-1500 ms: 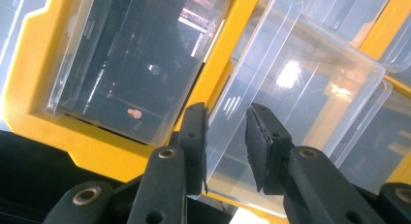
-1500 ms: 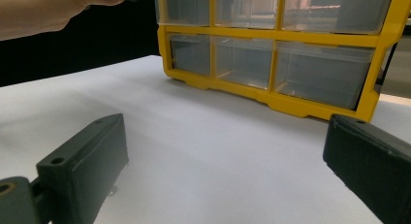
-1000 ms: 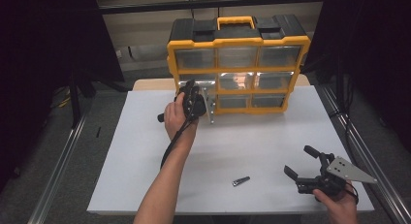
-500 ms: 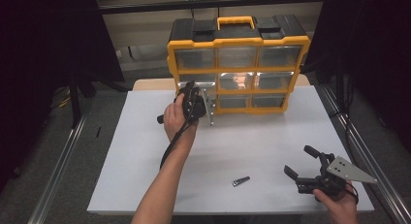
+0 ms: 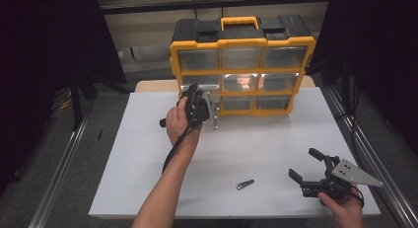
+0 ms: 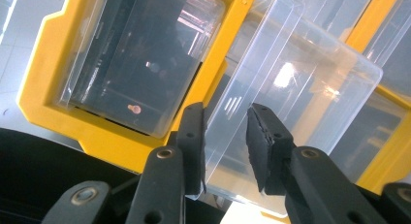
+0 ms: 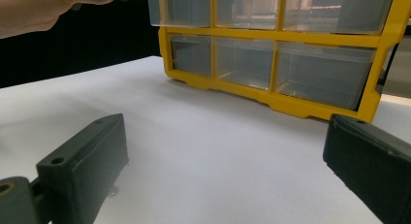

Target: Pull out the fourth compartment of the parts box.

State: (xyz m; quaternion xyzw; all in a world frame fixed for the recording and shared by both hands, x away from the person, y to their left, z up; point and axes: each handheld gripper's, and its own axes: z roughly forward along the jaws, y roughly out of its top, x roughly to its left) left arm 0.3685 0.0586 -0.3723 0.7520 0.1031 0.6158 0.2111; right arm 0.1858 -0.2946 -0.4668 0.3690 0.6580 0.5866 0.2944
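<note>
Drawer [image 6: 291, 88], clear plastic, sits partly pulled out of the middle row at the left end of the yellow organizer [image 5: 241, 65], and the left gripper [image 6: 227, 136] has its two black jaws clamped on the drawer's front edge, one pad on either side of the thin wall. In the high view that gripper [image 5: 197, 107] is held up in front of the organizer's left column, gripped by the left hand [image 5: 178, 122], whose forearm runs up from the bottom edge.

Beside the held drawer, the left gripper view shows another clear drawer [image 6: 140, 59] seated in its yellow frame.

The right gripper [image 5: 309, 166] rests low near the front right corner of the white worktop [image 5: 148, 164], its jaws standing wide apart with nothing between them; the right gripper view looks between them across the bare sheet toward the organizer's lower rows [image 7: 276, 64].

A small dark metal piece [image 5: 245, 184] lies on the worktop between the two arms, nearer the right gripper, touching neither.
</note>
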